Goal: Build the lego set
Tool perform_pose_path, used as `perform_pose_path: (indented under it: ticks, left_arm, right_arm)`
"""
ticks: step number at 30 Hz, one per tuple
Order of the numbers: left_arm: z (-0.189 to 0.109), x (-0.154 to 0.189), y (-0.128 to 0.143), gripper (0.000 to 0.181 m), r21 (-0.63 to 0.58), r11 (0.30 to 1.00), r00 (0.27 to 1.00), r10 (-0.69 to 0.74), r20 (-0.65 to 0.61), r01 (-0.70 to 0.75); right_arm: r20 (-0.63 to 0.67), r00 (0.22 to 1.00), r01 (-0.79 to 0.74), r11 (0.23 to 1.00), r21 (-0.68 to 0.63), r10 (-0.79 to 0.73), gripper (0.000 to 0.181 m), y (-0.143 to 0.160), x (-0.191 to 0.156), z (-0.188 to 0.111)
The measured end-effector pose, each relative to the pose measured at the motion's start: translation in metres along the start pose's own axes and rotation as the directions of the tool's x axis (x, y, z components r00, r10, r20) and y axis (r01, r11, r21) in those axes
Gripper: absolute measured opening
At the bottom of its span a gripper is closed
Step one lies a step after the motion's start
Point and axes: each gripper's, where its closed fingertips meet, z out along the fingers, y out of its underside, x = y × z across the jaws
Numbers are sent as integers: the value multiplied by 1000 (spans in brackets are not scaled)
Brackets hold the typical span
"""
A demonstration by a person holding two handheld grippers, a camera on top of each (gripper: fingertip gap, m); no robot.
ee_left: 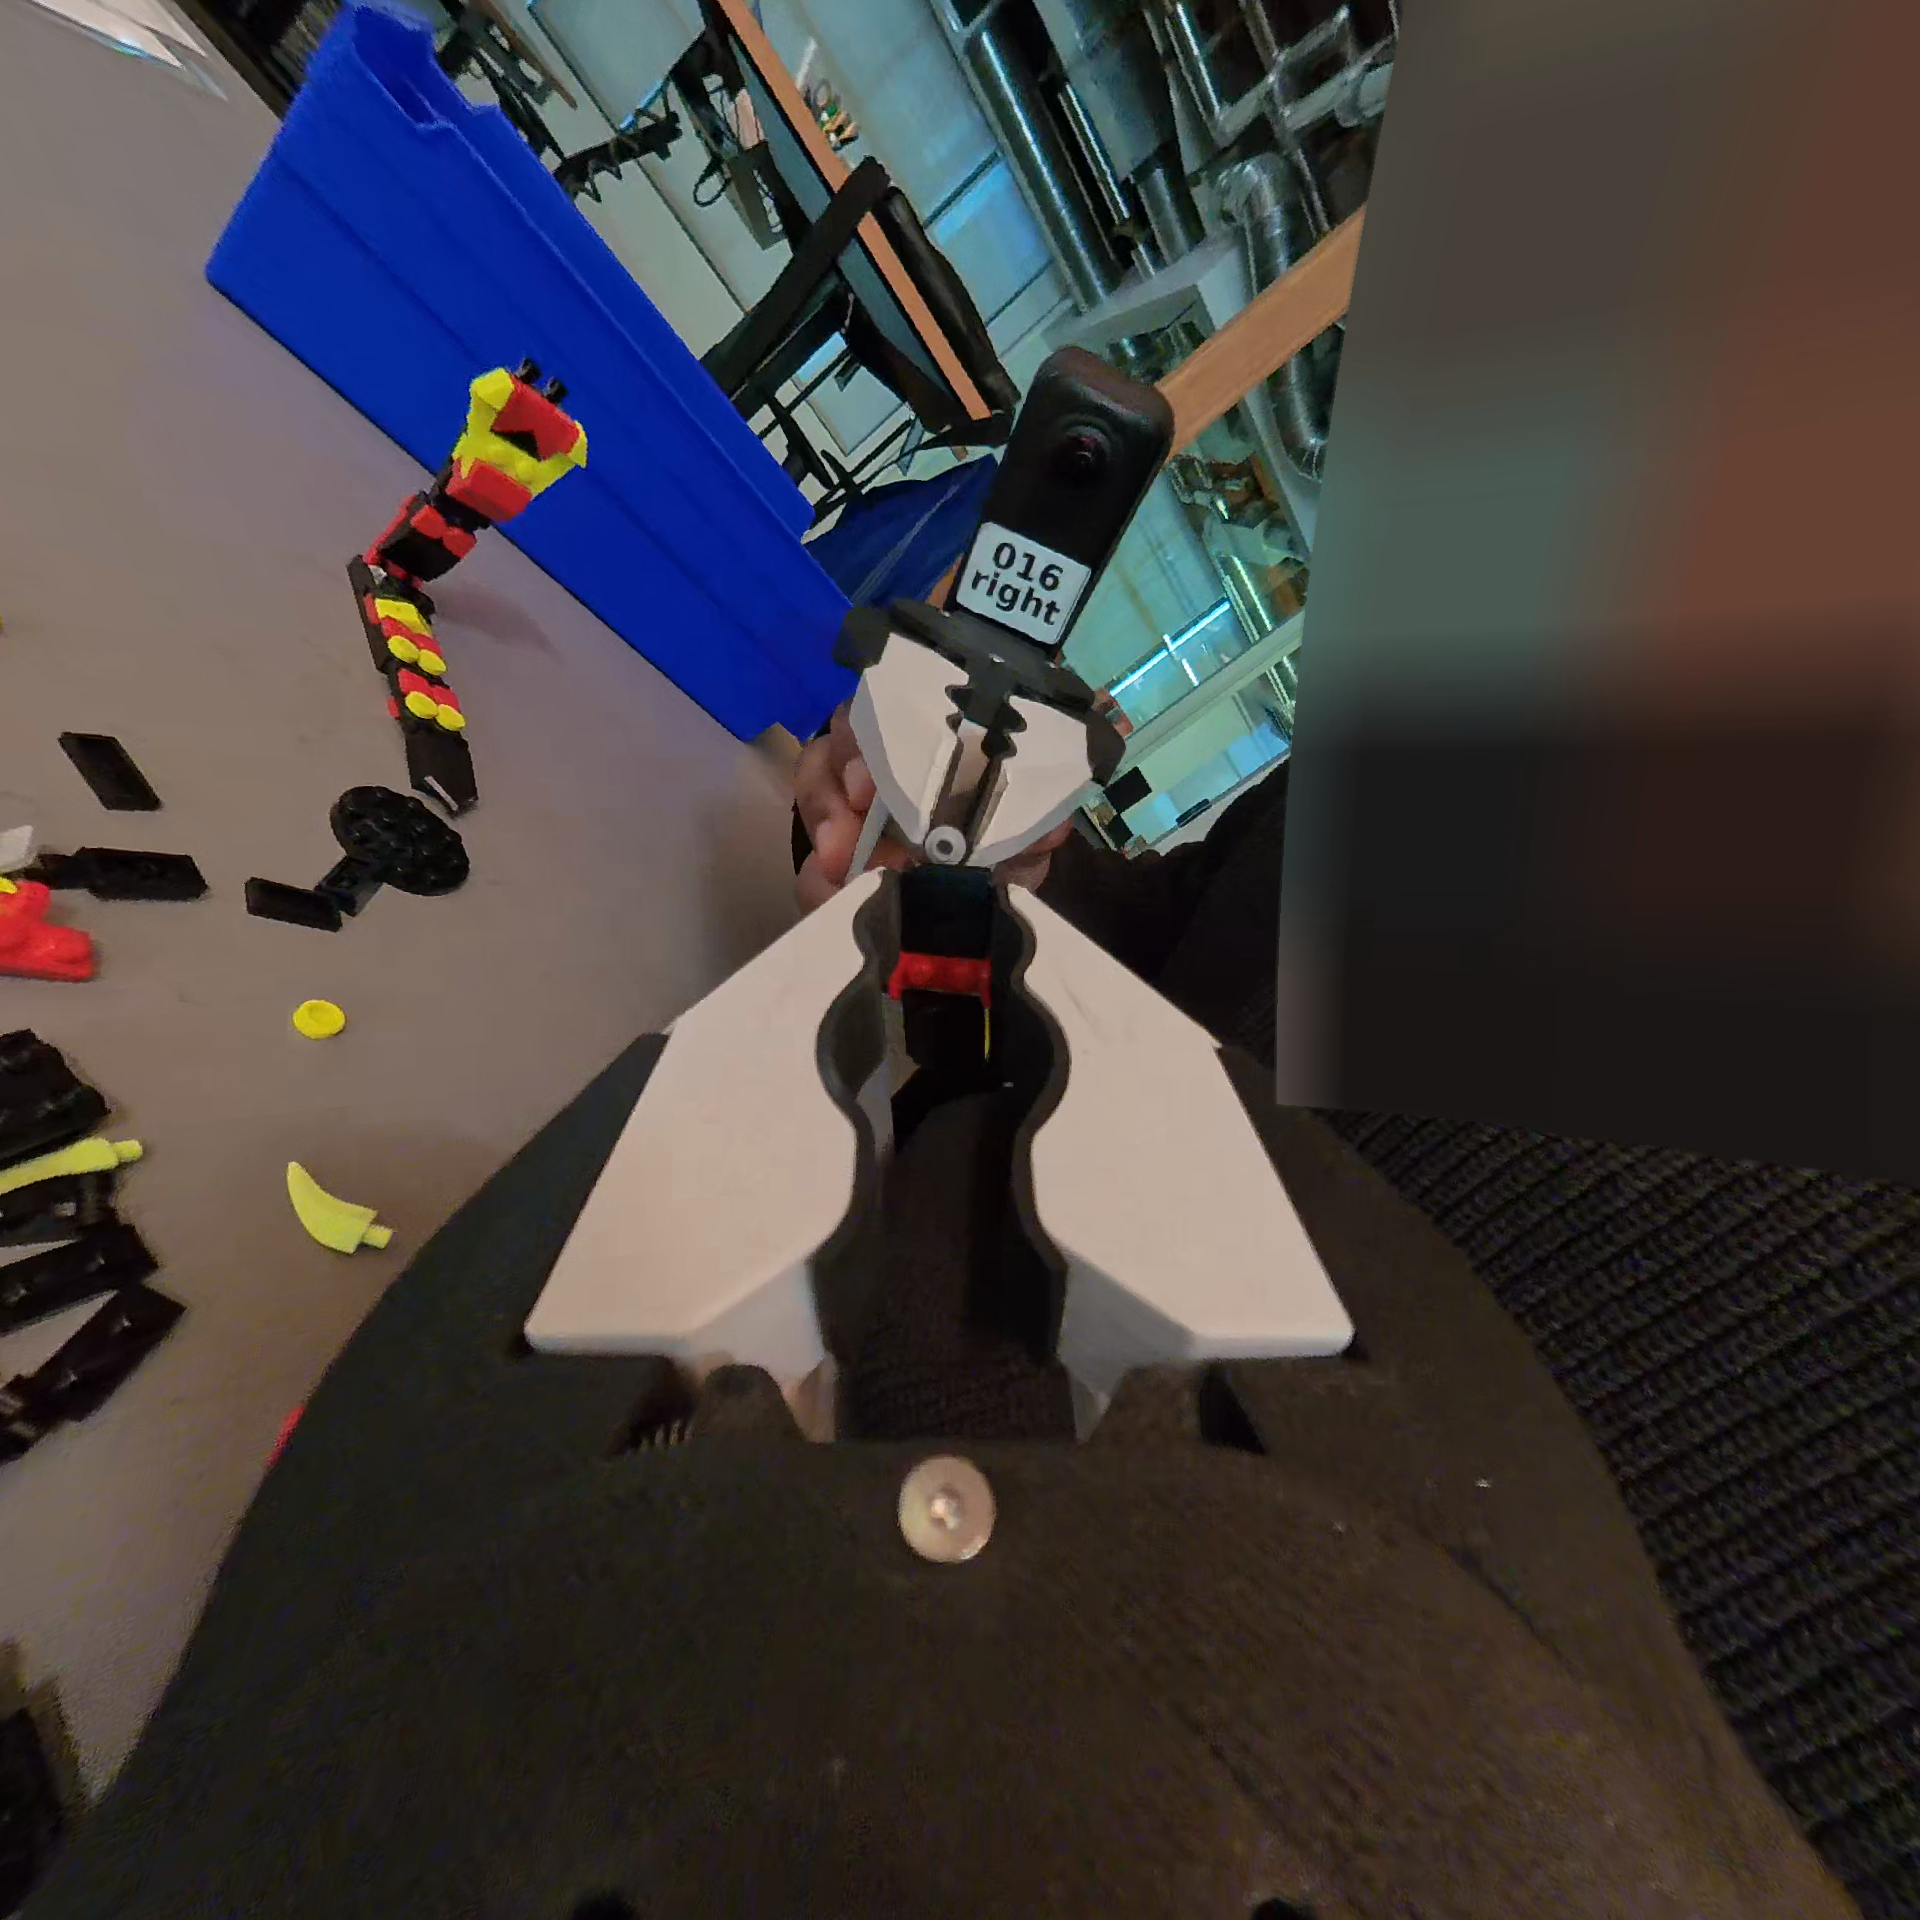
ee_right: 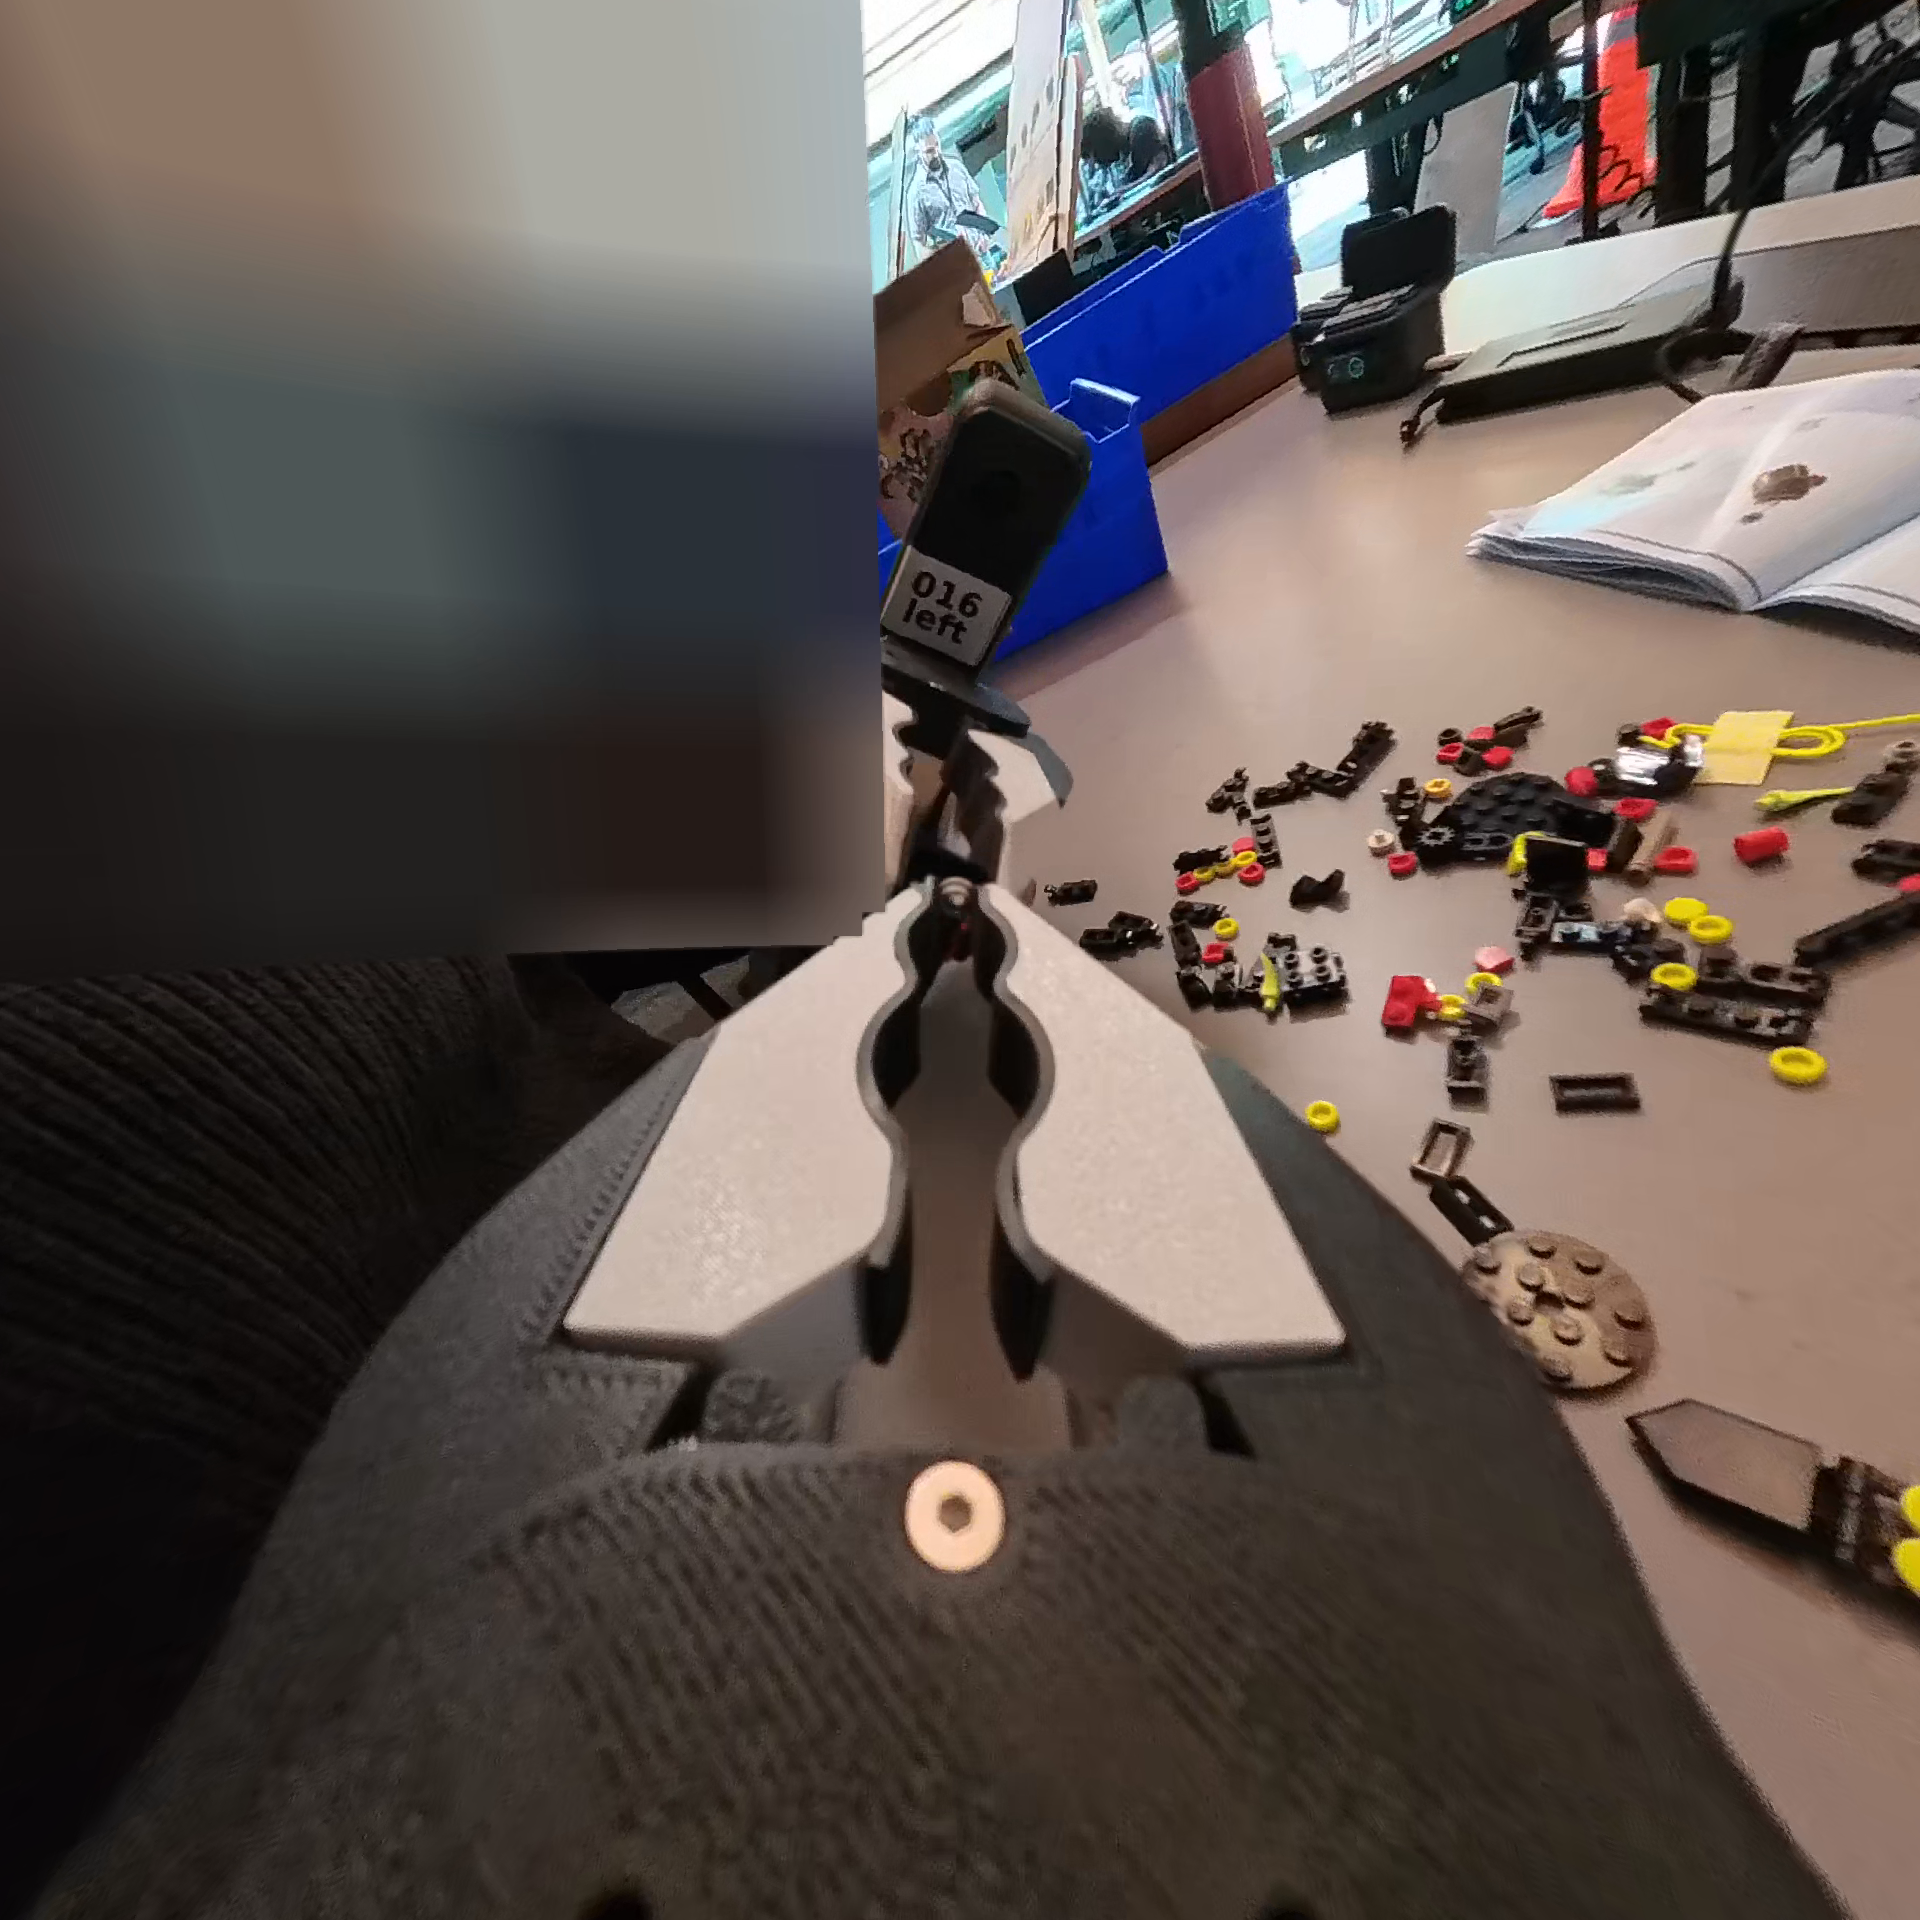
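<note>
A small lego sub-assembly (ee_left: 940, 940), black with a red studded band and a thin yellow sliver on one side, sits clamped between the tips of the left gripper (ee_left: 943, 914), held up off the grey table (ee_left: 623, 831) in front of a dark knitted sleeve. The right gripper (ee_right: 951, 920) meets it tip to tip, its tongs drawn narrow around a small pale round piece (ee_left: 943, 844) pressed at the assembly's end (whether they truly pinch it is hard to judge, though the piece lies right between the tips). Both grippers have smooth white wedge fingers with wavy black inner pads, set in rough, layered black printed bodies. On the table to the left lies a longer, jointed build (ee_left: 457, 582) in black, red and yellow, bent partway and rising at its far end against a glossy blue bin (ee_left: 468, 291). Near it lie a black round studded plate (ee_left: 397, 840), flat black tiles, a yellow round stud (ee_left: 318, 1018) and a curved yellow horn (ee_left: 327, 1210). In the right wrist view, many small loose pieces (ee_right: 1507, 914) scatter across the matte tabletop, with an open instruction booklet (ee_right: 1745, 520) beyond. Bare table shows between the grippers and the scattered pieces.
</note>
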Motion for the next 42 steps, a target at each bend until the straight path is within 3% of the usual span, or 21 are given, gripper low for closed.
perform_pose_path:
  ticks: [21, 36, 42]
  left_arm:
    - [6, -3, 30, 12, -174, 985, 1000, -4, 23, 8]
    - [16, -8, 93, 11, -459, 882, 994, -89, 65, 109]
    - [12, -27, 80, 12, -390, 908, 983, -101, 154, 155]
  right_arm:
    - [32, 985, 172, 966, -192, -169, 3, 30, -8, 4]
    - [227, 950, 298, 834, -464, -213, 4, 88, -30, -5]
    - [113, 960, 278, 844, -459, -255, 4, 85, -7, -1]
